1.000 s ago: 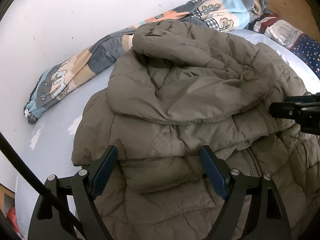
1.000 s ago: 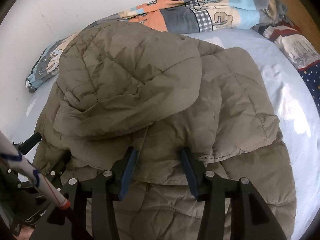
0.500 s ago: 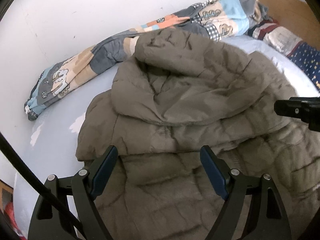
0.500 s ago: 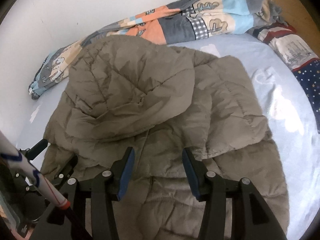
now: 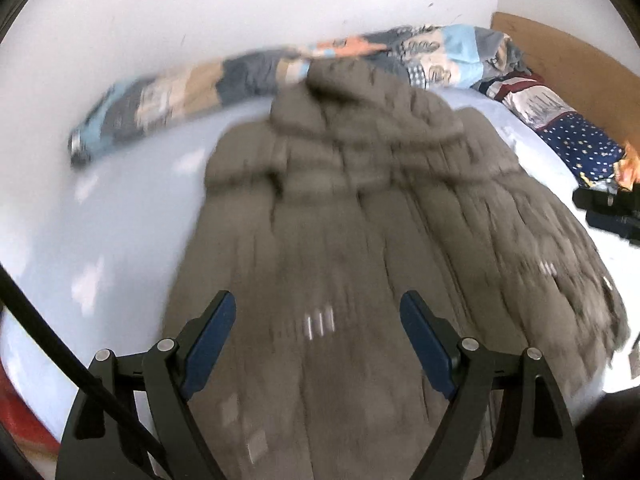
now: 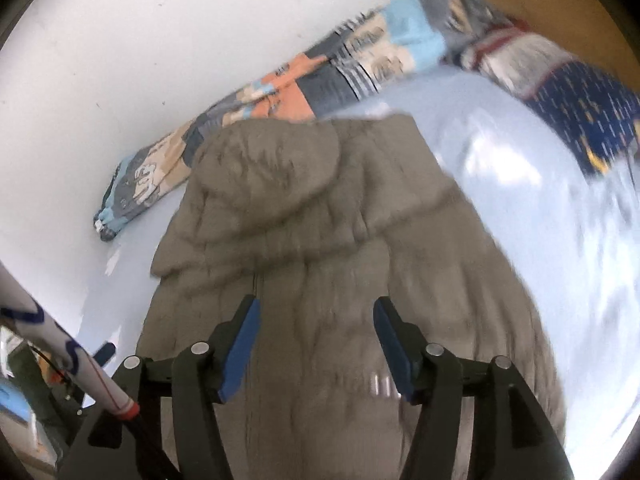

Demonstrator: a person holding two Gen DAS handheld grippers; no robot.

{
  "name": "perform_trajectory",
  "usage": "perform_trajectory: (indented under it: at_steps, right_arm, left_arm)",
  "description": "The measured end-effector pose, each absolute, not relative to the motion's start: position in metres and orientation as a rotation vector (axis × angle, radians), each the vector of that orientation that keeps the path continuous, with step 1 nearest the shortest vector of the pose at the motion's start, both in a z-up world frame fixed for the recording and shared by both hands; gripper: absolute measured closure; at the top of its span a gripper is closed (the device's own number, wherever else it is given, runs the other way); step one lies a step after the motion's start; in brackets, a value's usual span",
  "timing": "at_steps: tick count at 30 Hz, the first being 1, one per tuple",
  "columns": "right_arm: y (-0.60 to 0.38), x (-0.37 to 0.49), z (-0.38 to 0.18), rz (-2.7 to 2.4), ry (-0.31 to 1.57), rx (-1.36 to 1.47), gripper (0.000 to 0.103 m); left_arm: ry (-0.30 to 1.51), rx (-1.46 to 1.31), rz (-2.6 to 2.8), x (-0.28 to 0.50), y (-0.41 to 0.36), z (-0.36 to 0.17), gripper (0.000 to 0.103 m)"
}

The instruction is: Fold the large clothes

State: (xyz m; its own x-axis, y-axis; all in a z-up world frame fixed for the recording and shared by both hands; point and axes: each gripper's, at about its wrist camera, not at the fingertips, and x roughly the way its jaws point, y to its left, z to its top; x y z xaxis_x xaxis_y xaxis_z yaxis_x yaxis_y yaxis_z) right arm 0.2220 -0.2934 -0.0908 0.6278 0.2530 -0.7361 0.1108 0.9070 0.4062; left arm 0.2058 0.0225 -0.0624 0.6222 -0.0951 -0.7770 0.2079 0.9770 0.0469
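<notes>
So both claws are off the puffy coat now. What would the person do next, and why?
Probably bring both grippers down to the near hem of the brown coat and pinch it. The hood is already folded down, the long body lies unfolded, and the left gripper and right gripper, whose jaws have just been opening, hold nothing.
</notes>
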Motion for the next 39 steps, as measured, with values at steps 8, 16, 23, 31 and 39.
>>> perform_trajectory:
  at_steps: [8, 16, 23, 31, 39]
  right_arm:
    - [-0.275, 0.127, -0.127, 0.068, 0.972, 0.337, 0.039]
    - [-0.255, 0.118, -0.186, 0.068, 1.125, 0.182, 0.037]
    - [-0.253, 0.120, -0.197, 0.086, 1.128, 0.158, 0.027]
    - [-0.236, 0.116, -0.199, 0.055, 1.066, 0.065, 0.019]
    - [-0.230, 0.114, -0.200, 0.035, 1.042, 0.043, 0.017]
  left_arm:
    - [0.999, 0.037, -0.074, 0.139, 0.061, -0.107, 0.020]
    - [1.033, 0.095, -0.013, 0.162, 0.060, -0.149, 0.011]
    - [1.016, 0.120, 0.005, 0.161, 0.056, -0.152, 0.007]
    - [0.928, 0.174, 0.013, 0.144, 0.051, -0.154, 0.007]
    - [0.937, 0.176, 0.014, 0.144, 0.052, -0.155, 0.007]
